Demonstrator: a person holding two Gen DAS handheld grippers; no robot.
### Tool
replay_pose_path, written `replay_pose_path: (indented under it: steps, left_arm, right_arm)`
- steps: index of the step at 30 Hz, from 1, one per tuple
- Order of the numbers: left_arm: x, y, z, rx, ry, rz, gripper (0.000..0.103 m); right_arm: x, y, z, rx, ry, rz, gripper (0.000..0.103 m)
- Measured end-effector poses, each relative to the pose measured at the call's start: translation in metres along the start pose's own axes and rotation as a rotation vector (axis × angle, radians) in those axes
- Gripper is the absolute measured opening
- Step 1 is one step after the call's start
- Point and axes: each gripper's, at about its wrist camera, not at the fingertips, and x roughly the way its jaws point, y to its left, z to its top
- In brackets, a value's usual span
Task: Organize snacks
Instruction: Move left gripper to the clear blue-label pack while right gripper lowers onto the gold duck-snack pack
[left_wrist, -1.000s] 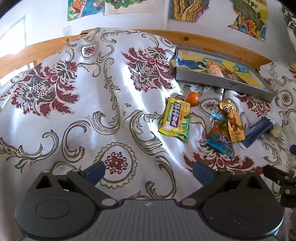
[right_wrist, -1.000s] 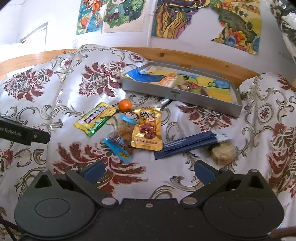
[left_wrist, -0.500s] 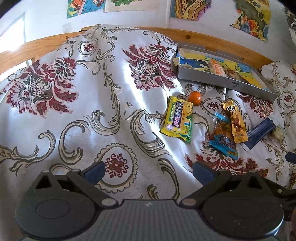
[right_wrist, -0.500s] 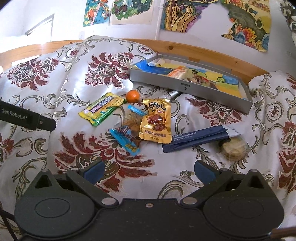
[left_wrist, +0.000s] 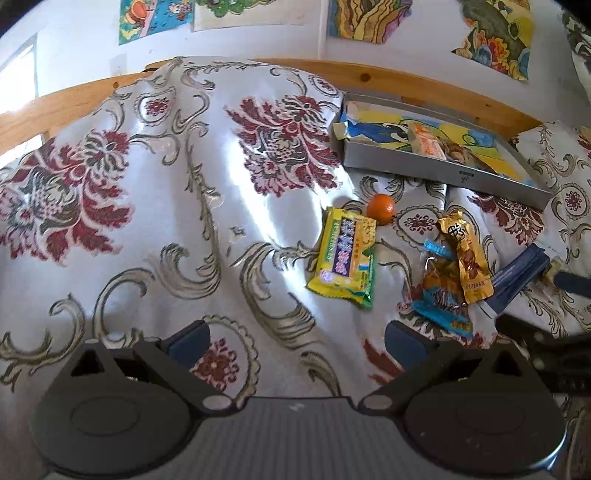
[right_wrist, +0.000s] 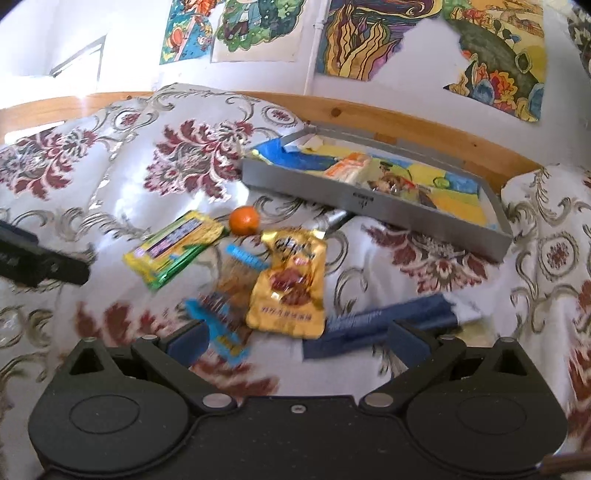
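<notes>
glossy satin-like cloth with woven florals; matt grey metal tray; shiny foil snack packets; varnished wooden rail; matt black plastic fingers.

left wrist: low, far-left | right wrist: nearer | shared: snacks, tray

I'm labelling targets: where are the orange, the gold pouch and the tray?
orange (right_wrist: 243, 220), right wrist view, middle of the fruit
gold pouch (right_wrist: 290, 284), right wrist view, centre of its face
tray (right_wrist: 314, 190), right wrist view, near wall
</notes>
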Motion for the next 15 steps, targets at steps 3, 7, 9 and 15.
replay_pose_path:
  steps: [3,7,9,15]
  left_arm:
    - [0.005,-0.005,0.006,0.016,-0.002,-0.005,0.103]
    - [0.012,-0.012,0.013,0.042,-0.003,-0.008,0.103]
    - [0.017,-0.016,0.016,0.059,-0.002,-0.014,0.103]
    - [0.030,-0.034,0.019,0.114,-0.002,-0.056,0.103]
  right_arm:
    - [0.018,-0.007,0.009,0.016,-0.014,-0.002,0.102]
    - [0.041,-0.019,0.021,0.058,-0.024,0.044,0.102]
    - [0.053,-0.022,0.026,0.074,-0.015,0.082,0.101]
    - [0.077,-0.025,0.028,0.100,0.027,0.138,0.087]
